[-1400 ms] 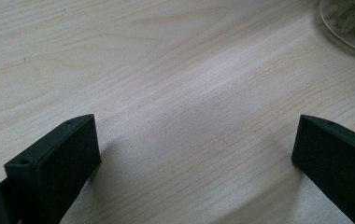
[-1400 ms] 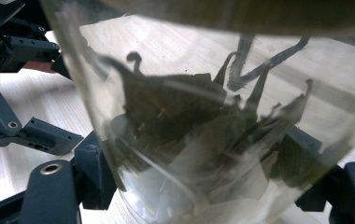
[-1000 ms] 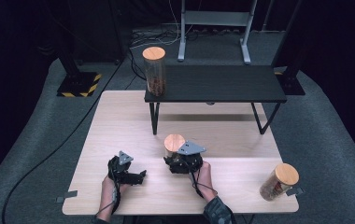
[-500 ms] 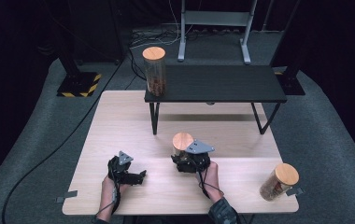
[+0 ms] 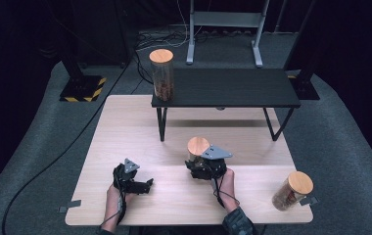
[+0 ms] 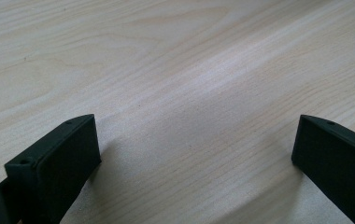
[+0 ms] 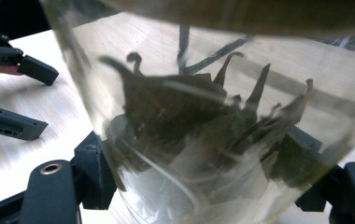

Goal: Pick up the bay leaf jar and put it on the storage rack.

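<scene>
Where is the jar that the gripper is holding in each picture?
High view: the held jar sits low in the middle, clamped in the right gripper.
Right gripper view: the jar spreads across the middle, close up.
Left gripper view: not here.
Shared landmark: the pale wooden table, also and.

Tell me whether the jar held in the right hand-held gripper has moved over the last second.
Yes. In the high view the held jar has shifted to the right and slightly toward the black shelf's left leg, carried by the right hand-held gripper.
</scene>
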The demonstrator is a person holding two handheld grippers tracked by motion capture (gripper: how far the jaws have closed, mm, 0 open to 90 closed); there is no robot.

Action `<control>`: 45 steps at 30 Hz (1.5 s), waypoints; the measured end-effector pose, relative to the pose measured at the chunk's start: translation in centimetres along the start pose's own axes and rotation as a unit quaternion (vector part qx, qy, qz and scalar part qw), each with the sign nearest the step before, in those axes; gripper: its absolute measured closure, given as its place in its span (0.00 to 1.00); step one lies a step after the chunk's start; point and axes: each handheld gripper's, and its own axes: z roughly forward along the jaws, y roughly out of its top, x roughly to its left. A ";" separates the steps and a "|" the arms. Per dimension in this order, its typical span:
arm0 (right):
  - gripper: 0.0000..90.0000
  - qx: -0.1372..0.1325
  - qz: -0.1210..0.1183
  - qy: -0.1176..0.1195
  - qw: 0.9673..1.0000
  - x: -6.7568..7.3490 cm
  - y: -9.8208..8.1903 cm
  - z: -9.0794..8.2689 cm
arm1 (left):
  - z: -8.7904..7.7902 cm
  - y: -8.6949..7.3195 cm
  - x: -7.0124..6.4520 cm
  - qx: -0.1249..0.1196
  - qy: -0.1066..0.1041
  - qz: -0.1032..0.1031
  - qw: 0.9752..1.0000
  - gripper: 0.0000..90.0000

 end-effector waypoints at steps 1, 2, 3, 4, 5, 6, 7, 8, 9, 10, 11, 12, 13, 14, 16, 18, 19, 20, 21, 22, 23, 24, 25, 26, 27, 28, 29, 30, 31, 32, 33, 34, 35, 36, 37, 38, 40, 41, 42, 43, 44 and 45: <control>0.28 -0.001 0.001 -0.002 1.000 -0.1 0.0 -0.1 | 0.0 0.0 0.0 0.000 0.000 0.000 1.000 0.00; 0.28 -0.002 0.002 -0.002 1.000 -0.2 0.1 -0.2 | 0.0 0.0 0.0 0.000 0.000 0.000 1.000 0.00; 0.28 -0.002 0.002 -0.003 1.000 -0.2 0.1 -0.3 | 0.0 0.0 0.0 0.000 0.000 0.000 1.000 0.00; 0.28 -0.003 0.001 -0.004 1.000 -0.3 0.1 -0.4 | 0.0 0.0 0.0 0.000 0.000 0.000 1.000 0.00; 0.28 -0.002 0.002 -0.004 1.000 -0.4 0.2 -0.5 | 0.0 0.0 0.0 0.000 0.000 0.000 1.000 0.00; 0.28 -0.001 0.003 -0.004 1.000 -0.4 0.2 -0.6 | 0.0 0.0 0.0 0.000 0.000 0.000 1.000 0.00; 0.28 0.000 0.004 -0.005 1.000 -0.5 0.2 -0.7 | 0.0 0.0 0.0 0.000 0.000 0.000 1.000 0.00; 0.28 0.001 0.003 -0.006 1.000 -0.5 0.3 -0.7 | 0.0 0.0 0.0 0.000 0.000 0.000 1.000 0.00; 0.28 0.001 0.002 -0.007 1.000 -0.6 0.3 -0.8 | 0.0 0.0 0.0 0.000 0.000 0.000 1.000 0.00; 0.28 0.002 0.003 -0.007 1.000 -0.6 0.4 -0.9 | 0.0 0.0 0.0 0.000 0.000 0.000 1.000 0.00; 0.28 0.002 0.003 -0.007 1.000 -0.7 0.4 -0.9 | 0.0 0.0 0.0 0.000 0.000 0.000 1.000 0.00; 0.28 0.002 0.004 -0.008 1.000 -0.7 0.4 -1.0 | 0.0 0.0 0.0 0.000 0.000 0.000 1.000 0.00; 0.28 0.002 0.003 -0.009 1.000 -0.8 0.5 -1.0 | 0.0 0.0 0.0 0.000 0.000 0.000 1.000 0.00; 0.28 0.002 0.003 -0.010 1.000 -0.9 0.5 -1.1 | 0.0 0.0 0.0 0.000 0.000 0.000 1.000 0.00; 0.28 0.002 0.004 -0.011 1.000 -0.9 0.6 -1.1 | 0.0 0.0 0.0 0.000 0.000 0.000 1.000 0.00; 0.28 0.004 0.003 -0.012 1.000 -1.0 0.6 -1.2 | 0.0 0.0 0.0 0.000 0.000 0.000 1.000 0.00; 0.28 0.004 0.002 -0.013 1.000 -1.0 0.7 -1.3 | 0.0 0.0 0.0 0.000 0.000 0.000 1.000 0.00; 0.28 0.004 0.002 -0.013 1.000 -1.0 0.7 -1.3 | 0.0 0.0 0.0 0.000 0.000 0.000 1.000 0.00; 0.28 0.005 0.001 -0.014 1.000 -1.1 0.7 -1.3 | 0.0 0.0 0.0 0.000 0.000 0.000 1.000 0.00; 0.28 0.006 0.002 -0.015 1.000 -1.1 0.8 -1.4 | 0.0 0.0 0.0 0.000 0.000 0.000 1.000 0.00; 0.28 0.006 0.002 -0.015 1.000 -1.2 0.8 -1.4 | 0.0 0.0 0.0 0.000 0.000 0.000 1.000 0.00; 0.28 0.007 0.002 -0.015 1.000 -1.2 0.8 -1.5 | 0.0 0.0 0.0 0.000 0.000 0.000 1.000 0.00; 0.28 0.007 0.001 -0.016 1.000 -1.2 0.8 -1.5 | 0.0 0.0 0.0 0.000 0.000 0.000 1.000 0.00; 0.28 0.007 0.000 -0.016 1.000 -1.2 0.8 -1.5 | 0.0 0.0 0.0 0.000 0.000 0.000 1.000 0.00; 0.28 0.007 0.000 -0.016 1.000 -1.3 0.8 -1.6 | 0.0 0.0 0.0 0.000 0.000 0.000 1.000 0.00; 0.28 0.008 0.001 -0.016 1.000 -1.3 0.9 -1.6 | 0.0 0.0 0.0 0.000 0.000 0.000 1.000 0.00; 0.28 0.008 0.001 -0.017 1.000 -1.3 0.9 -1.6 | 0.0 0.0 0.0 0.000 0.000 0.000 1.000 0.00; 0.28 0.009 0.001 -0.017 1.000 -1.4 0.9 -1.6 | 0.0 0.0 0.0 0.000 0.000 0.000 1.000 0.00; 0.28 0.009 0.001 -0.017 1.000 -1.4 0.9 -1.6 | 0.0 0.0 0.0 0.000 0.000 0.000 1.000 0.00; 0.28 0.009 0.001 -0.017 1.000 -1.4 1.0 -1.6 | 0.0 0.0 0.0 0.000 0.000 0.000 1.000 0.00; 0.28 0.010 0.001 -0.018 1.000 -1.4 1.0 -1.6 | 0.0 0.0 0.0 0.000 0.000 0.000 1.000 0.00; 0.28 0.010 0.000 -0.018 1.000 -1.4 1.0 -1.6 | 0.0 0.0 0.0 0.000 0.000 0.000 1.000 0.00; 0.28 0.011 -0.002 -0.018 1.000 -1.4 1.0 -1.6 | 0.0 0.0 0.0 0.000 0.000 0.000 1.000 0.00; 0.28 0.012 -0.002 -0.019 1.000 -1.4 1.1 -1.6 | 0.0 0.0 0.0 0.000 0.000 0.000 1.000 0.00; 0.28 0.013 -0.003 -0.019 1.000 -1.4 1.1 -1.6 | 0.0 0.0 0.0 0.000 0.000 0.000 1.000 0.00; 0.28 0.013 -0.002 -0.019 1.000 -1.5 1.1 -1.6 | 0.0 0.0 0.0 0.000 0.000 0.000 1.000 0.00; 0.28 0.013 -0.003 -0.021 1.000 -1.5 1.2 -1.7 | 0.0 0.0 0.0 0.000 0.000 0.000 1.000 0.00; 0.28 0.013 -0.003 -0.021 1.000 -1.6 1.2 -1.8 | 0.0 0.0 0.0 0.000 0.000 0.000 1.000 0.00; 0.28 0.013 -0.002 -0.022 1.000 -1.7 1.3 -1.9 | 0.0 0.0 0.0 0.000 0.000 -0.001 1.000 0.00; 0.28 0.013 -0.001 -0.023 1.000 -1.7 1.4 -1.9 | 0.0 0.0 0.0 0.000 0.000 0.000 1.000 0.00; 0.28 0.012 -0.002 -0.024 1.000 -1.8 1.5 -2.0 | 0.0 0.0 0.0 0.000 0.000 -0.001 1.000 0.00; 0.28 0.011 -0.002 -0.026 1.000 -1.8 1.6 -2.1 | 0.0 0.0 0.0 0.000 0.000 0.000 1.000 0.00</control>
